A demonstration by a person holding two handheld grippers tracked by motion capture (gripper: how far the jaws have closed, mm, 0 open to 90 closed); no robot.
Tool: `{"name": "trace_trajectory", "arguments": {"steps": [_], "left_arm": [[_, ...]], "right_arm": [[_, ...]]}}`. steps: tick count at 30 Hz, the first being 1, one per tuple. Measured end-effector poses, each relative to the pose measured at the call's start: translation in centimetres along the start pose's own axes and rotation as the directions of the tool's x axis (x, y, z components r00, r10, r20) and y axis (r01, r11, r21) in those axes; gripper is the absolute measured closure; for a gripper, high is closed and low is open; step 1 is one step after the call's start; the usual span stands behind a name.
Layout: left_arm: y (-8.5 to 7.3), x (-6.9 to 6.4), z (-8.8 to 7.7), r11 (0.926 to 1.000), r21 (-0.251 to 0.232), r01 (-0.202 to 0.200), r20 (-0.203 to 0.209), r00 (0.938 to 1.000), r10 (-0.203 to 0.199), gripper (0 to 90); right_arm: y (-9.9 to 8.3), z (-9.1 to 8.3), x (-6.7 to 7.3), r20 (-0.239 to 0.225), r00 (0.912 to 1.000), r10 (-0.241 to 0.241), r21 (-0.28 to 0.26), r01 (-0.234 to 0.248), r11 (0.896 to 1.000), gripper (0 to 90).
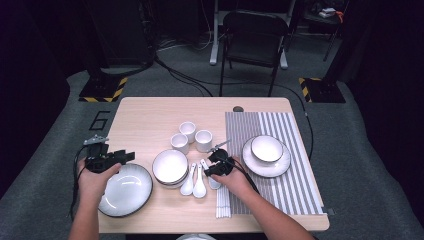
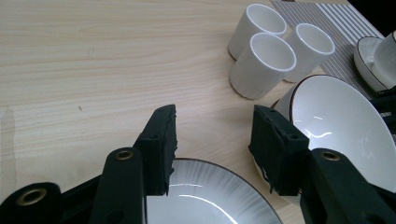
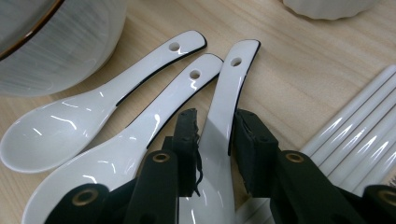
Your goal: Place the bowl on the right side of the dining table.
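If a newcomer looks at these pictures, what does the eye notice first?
First, the right gripper, its jaws astride the handle of one of three white spoons at the table's middle. Next, the left gripper, open above the large plate at the near left corner. Three white cups stand behind.

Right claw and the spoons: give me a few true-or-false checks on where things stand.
1. The right claw straddles the handle of the third spoon, the one nearest the chopsticks. True.
2. Two spoons lie on the table. False: three lie side by side.
3. The left claw grips a cup. False: its jaws stand open over the rim of the large plate; the three cups stand apart from it.
4. A bowl sits on a plate on the striped mat. True.
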State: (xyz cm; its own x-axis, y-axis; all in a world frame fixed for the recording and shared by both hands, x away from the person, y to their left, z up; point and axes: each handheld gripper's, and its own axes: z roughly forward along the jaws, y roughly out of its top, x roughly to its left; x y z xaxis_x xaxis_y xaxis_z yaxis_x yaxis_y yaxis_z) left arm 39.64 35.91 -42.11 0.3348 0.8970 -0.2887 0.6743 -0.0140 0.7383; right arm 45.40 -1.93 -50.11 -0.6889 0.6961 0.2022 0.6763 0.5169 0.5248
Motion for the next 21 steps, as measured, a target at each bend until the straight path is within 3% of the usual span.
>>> {"name": "trace_trajectory", "arguments": {"steps": [15,21], "left_arm": [[-0.01,0.01,0.01,1.0000,0.001,-0.001,-0.002,1.0000,0.001,50.8],[0.00,0.02,-0.01,1.0000,0.003,0.000,-0.004,1.0000,0.000,50.8]], "right_arm": [[0.21,-0.07,-0.18,-0.013,0.9998,0.015,-0.006,-0.015,1.000,84.7],[0.25,-0.14,-0.27,-0.010,0.9999,0.013,-0.007,-0.013,1.000,85.0]]}}
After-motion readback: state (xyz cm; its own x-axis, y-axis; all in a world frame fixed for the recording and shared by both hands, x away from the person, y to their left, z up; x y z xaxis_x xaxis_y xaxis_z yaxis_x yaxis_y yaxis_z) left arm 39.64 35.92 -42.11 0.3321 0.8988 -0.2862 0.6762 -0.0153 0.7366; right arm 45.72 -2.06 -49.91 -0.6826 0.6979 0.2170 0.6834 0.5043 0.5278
